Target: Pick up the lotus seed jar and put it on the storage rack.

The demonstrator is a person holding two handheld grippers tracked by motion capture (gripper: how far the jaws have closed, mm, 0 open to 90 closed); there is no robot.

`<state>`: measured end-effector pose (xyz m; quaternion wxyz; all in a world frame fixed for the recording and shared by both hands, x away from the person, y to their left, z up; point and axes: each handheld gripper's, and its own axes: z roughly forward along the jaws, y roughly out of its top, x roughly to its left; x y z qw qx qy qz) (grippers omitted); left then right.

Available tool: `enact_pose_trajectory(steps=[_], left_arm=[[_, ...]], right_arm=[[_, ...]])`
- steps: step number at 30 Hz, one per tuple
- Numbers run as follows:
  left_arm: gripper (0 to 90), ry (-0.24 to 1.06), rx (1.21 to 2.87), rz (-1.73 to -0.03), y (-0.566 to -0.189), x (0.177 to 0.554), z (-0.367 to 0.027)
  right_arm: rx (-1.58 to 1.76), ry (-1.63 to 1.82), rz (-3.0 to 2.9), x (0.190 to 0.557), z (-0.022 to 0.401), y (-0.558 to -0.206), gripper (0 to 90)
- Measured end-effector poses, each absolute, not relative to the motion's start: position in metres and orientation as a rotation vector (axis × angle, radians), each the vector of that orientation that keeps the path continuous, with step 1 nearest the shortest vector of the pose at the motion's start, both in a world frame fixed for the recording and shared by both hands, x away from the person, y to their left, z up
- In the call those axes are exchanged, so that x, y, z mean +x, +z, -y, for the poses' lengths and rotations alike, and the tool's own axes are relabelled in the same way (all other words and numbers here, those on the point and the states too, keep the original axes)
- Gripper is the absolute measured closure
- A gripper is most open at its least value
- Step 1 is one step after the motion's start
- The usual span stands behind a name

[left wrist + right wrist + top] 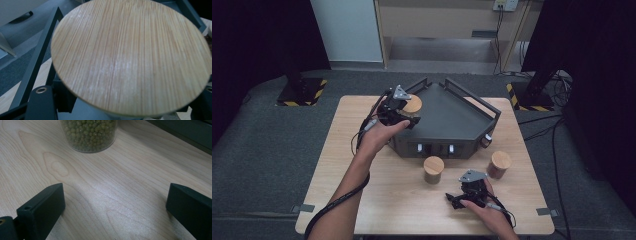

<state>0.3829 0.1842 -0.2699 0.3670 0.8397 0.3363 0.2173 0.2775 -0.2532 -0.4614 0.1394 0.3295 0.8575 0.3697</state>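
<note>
My left gripper [407, 118] is shut on a jar with a round bamboo lid [413, 104] and holds it over the left corner of a dark tray [462, 125]. In the left gripper view the lid [130, 57] fills most of the frame, with a black finger [41, 102] at its lower left edge. My right gripper [460, 193] rests low over the table's front, open, with bare wood between its fingers [42, 210]. A clear jar of green beans [88, 135] stands just ahead of it, the same jar [433, 169] seen from above under a bamboo lid.
A second bamboo-lidded jar [499, 164] with brownish contents stands on the wooden table [362, 200] to the right of the green-bean jar. The tray has raised rails [37, 62] along its sides. Its front wall [185, 132] lies just beyond the right gripper.
</note>
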Motion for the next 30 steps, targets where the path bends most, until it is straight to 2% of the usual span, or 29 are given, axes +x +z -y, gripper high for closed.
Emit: enact_pose_trajectory(steps=[30], left_arm=[[24.1,0.493,2.122,-0.957,-0.316,0.420,-0.186]], right_arm=[[0.958,1.071,-2.475,0.276,0.253,-0.462,2.6]])
